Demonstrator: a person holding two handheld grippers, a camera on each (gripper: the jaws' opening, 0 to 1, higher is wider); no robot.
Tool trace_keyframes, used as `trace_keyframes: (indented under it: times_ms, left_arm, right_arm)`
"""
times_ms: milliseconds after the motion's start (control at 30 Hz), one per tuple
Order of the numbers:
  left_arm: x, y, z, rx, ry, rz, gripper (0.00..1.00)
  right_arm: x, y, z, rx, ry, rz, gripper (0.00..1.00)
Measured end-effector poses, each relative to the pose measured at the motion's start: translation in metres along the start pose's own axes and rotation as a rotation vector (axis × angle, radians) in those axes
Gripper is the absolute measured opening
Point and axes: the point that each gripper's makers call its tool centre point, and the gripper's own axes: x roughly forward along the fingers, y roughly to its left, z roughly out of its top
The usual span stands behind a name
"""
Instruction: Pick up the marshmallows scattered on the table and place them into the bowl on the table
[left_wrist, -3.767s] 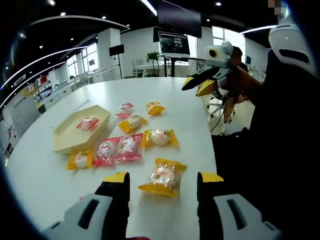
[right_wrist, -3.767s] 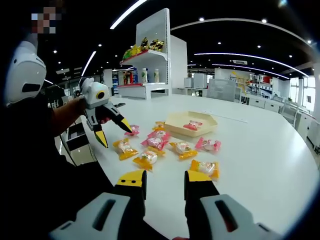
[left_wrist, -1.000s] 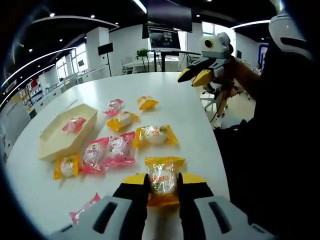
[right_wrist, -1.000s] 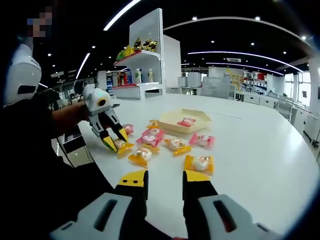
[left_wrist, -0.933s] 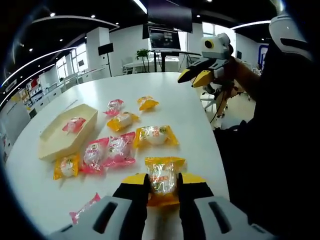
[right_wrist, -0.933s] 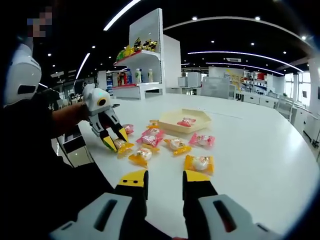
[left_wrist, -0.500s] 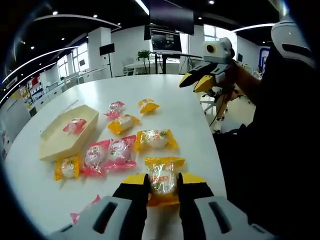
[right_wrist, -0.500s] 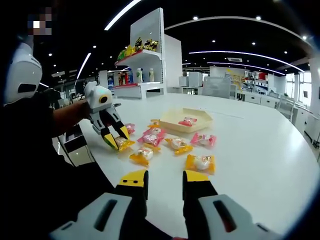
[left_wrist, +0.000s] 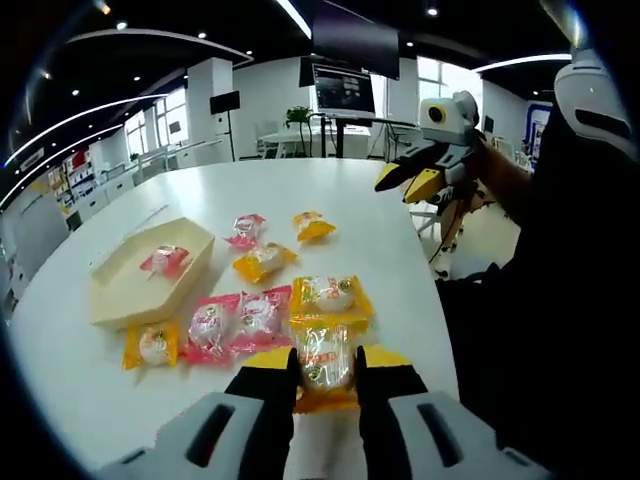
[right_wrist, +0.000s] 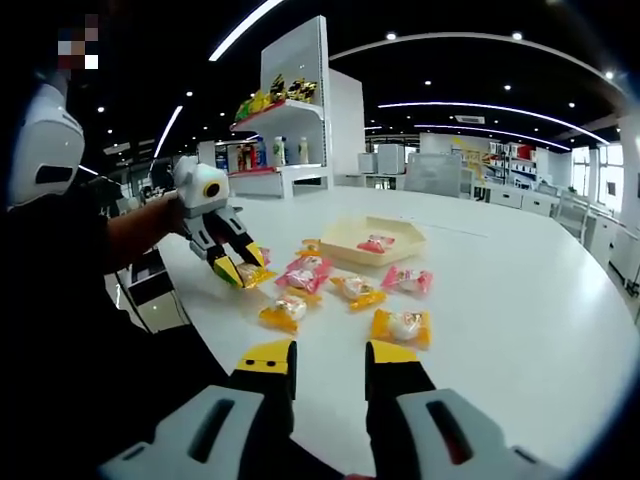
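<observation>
My left gripper (left_wrist: 324, 368) is shut on a yellow-wrapped marshmallow (left_wrist: 322, 340) and holds it just above the white table (left_wrist: 380, 240). From the right gripper view, that left gripper (right_wrist: 240, 266) hangs over the table's near-left edge with the yellow packet (right_wrist: 249, 274) in its tips. A cream hexagonal bowl (left_wrist: 118, 290) lies to the left with one pink marshmallow (left_wrist: 165, 260) in it. Several pink and yellow marshmallows (left_wrist: 238, 318) lie beside the bowl. My right gripper (right_wrist: 317, 362) is open with nothing between its jaws, back from a yellow marshmallow (right_wrist: 400, 325). It also floats past the table edge (left_wrist: 412, 180).
A person's dark sleeve and body (left_wrist: 540, 300) fill the side by the table's edge. The bowl (right_wrist: 352, 243) sits mid-table beyond the packets. Shelving (right_wrist: 300, 130) stands behind the table. Bare white tabletop (right_wrist: 520, 320) stretches to the right.
The left gripper was open 3.8 s ago, then shut on the yellow marshmallow. Over the last second it has lifted the packet off the table. The right gripper stays put.
</observation>
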Motion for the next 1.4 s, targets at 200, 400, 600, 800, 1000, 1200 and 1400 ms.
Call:
trace_keyframes:
  times_ms: [200,400,600,800,1000,1200,1400]
  left_arm:
    - [0.0,0.009,0.004,-0.028,-0.015,0.031,0.24]
    - [-0.002,0.017,0.01,-0.056,-0.035,0.063,0.24]
    - [-0.002,0.023,0.013,-0.069,-0.047,0.083,0.24]
    - [-0.001,0.029,0.016,-0.07,-0.052,0.088,0.24]
    - [-0.001,0.041,0.024,-0.07,-0.067,0.111,0.24]
    - [-0.001,0.051,0.028,-0.079,-0.075,0.138,0.24]
    - [0.0,0.059,0.032,-0.087,-0.087,0.159,0.24]
  right_arm:
    - [0.0,0.001,-0.001,0.003,-0.001,0.002,0.28]
    - [0.0,0.002,-0.002,0.006,0.0,0.003,0.28]
    - [0.0,0.004,-0.003,0.007,-0.001,0.004,0.28]
    - [0.001,0.005,-0.004,0.009,0.002,0.008,0.28]
    - [0.001,0.006,-0.004,0.009,-0.001,0.011,0.28]
    - [0.0,0.004,-0.005,0.013,0.0,0.007,0.28]
    - [-0.001,0.004,-0.006,0.016,0.0,0.005,0.28]
